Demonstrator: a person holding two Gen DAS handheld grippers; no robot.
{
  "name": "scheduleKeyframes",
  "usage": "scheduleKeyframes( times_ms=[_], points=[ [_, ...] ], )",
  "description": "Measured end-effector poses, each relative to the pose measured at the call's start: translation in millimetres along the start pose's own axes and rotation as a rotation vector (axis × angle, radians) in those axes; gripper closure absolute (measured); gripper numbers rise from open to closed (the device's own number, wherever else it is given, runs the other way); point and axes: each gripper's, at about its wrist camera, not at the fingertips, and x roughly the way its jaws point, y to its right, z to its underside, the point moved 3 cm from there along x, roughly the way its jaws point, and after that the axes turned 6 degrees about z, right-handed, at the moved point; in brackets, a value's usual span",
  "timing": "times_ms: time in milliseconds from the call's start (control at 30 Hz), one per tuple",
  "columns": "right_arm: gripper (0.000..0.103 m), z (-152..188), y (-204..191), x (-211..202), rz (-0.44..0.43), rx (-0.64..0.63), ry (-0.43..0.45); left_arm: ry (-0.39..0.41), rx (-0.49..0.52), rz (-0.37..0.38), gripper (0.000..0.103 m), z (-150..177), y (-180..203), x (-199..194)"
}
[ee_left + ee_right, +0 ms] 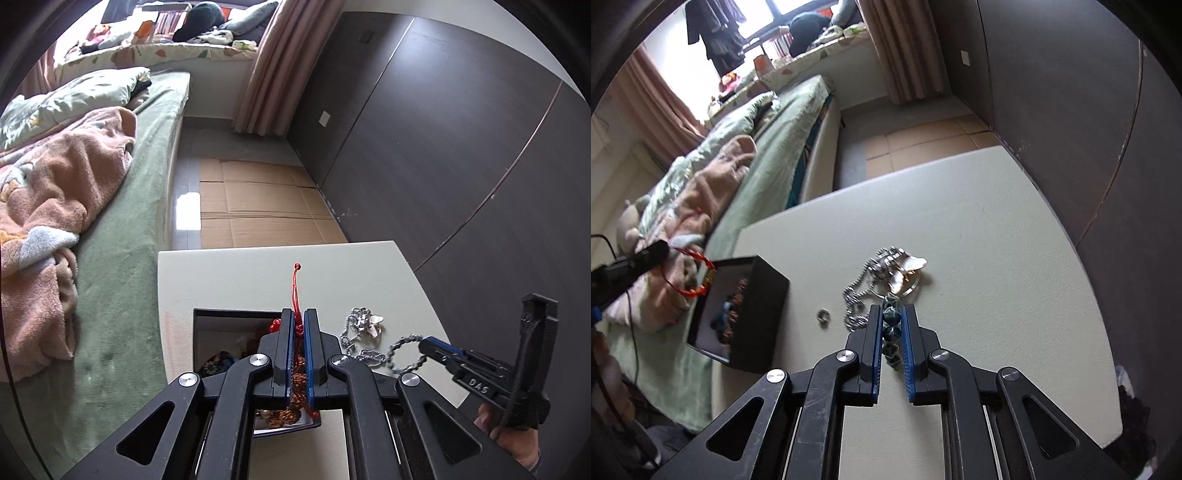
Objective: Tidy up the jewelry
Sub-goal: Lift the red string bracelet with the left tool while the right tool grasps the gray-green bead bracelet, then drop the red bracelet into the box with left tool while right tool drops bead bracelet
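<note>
Left wrist: "DAS" on right hand-held gripper (424,345) pinching bead chain (400,354); left hand-held gripper (299,321) clamps red cord (295,288).

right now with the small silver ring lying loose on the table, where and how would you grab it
The small silver ring lies flat on the white table, apart from the silver chain and the black box. I would come straight down from above and pinch across its outer rim, one finger on each side. It is so low and flat that a sideways approach would probably just push it along.

Both grippers tilt downward: the left gripper (299,325) is clamped tight, the right gripper (891,314) apparently nearly closed.
</note>
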Motion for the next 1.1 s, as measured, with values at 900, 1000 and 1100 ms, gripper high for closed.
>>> scheduleKeyframes(
  times_ms=[900,1000,1100],
  points=[
    [0.084,-11.9,-166.7,14.3,-0.399,-0.076,0.019,0.063,-0.143,-0.199,0.019,-6.9,-81.2,-36.5],
    [0.04,-12.2,-151.6,19.9,-0.34,-0.05,0.005,0.049,-0.133,-0.199,0.019,-4.7,-82.8,-34.4],
    [0.033,-17.0,-134.9,10.5,-0.308,-0.036,0.033,0.05,-0.114,-0.191,0.019,-2.6,-77.6,-34.6]
  ],
)
